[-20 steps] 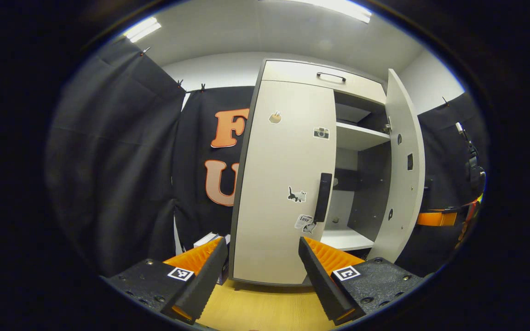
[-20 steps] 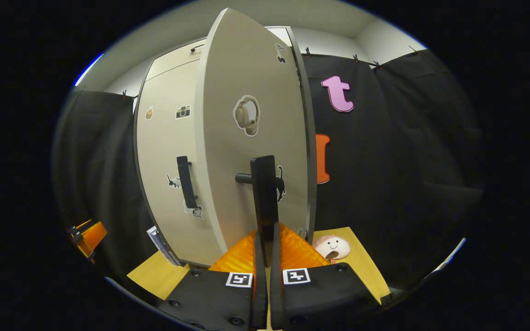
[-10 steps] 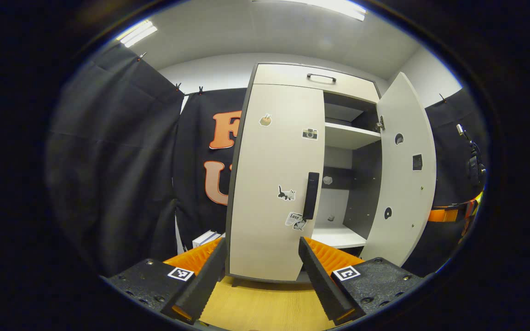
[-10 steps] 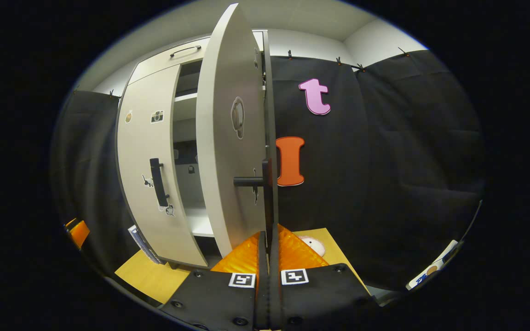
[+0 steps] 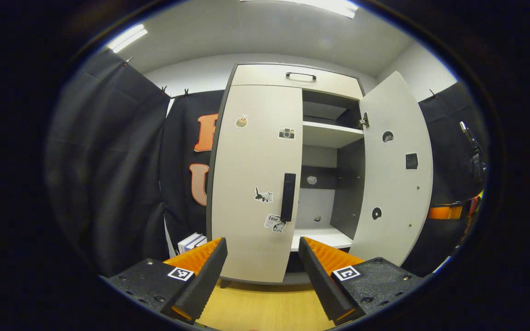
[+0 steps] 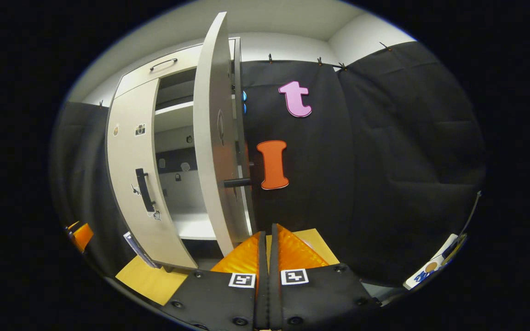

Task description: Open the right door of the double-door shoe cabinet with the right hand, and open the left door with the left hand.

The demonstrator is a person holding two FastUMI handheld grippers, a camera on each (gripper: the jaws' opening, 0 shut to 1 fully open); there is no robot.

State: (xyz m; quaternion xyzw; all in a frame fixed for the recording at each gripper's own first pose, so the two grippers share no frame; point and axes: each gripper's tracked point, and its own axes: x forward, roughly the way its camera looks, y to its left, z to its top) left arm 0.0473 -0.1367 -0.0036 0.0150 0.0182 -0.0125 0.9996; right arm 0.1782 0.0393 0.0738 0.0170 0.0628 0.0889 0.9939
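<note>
The white shoe cabinet [image 5: 256, 151] stands straight ahead on a wooden table. Its left door [image 5: 251, 184] is closed, with a dark upright handle [image 5: 288, 196] at its inner edge. The right door [image 5: 394, 170] is swung wide, baring a shelf [image 5: 331, 134]. My left gripper [image 5: 262, 246] is open, a short way before the left door and below its handle. In the right gripper view the right door [image 6: 212, 138] is nearly edge-on and its handle post [image 6: 237, 182] sticks out up and left of my right gripper [image 6: 267, 230]. Its fingers are together, and the handle bar is lost against the dark cloth.
A drawer with a dark handle [image 5: 301, 76] tops the cabinet. A small stack of books [image 5: 190, 241] lies left of the cabinet's foot. Black cloth walls close in on both sides. Beyond the open door an orange gripper body [image 5: 444, 212] shows. The wooden table [image 5: 265, 308] runs under my fingers.
The right door has swung further open, from half open to nearly edge-on in the right gripper view. The handle bar has left the gap between the right fingers. The left gripper's view shifted rightward.
</note>
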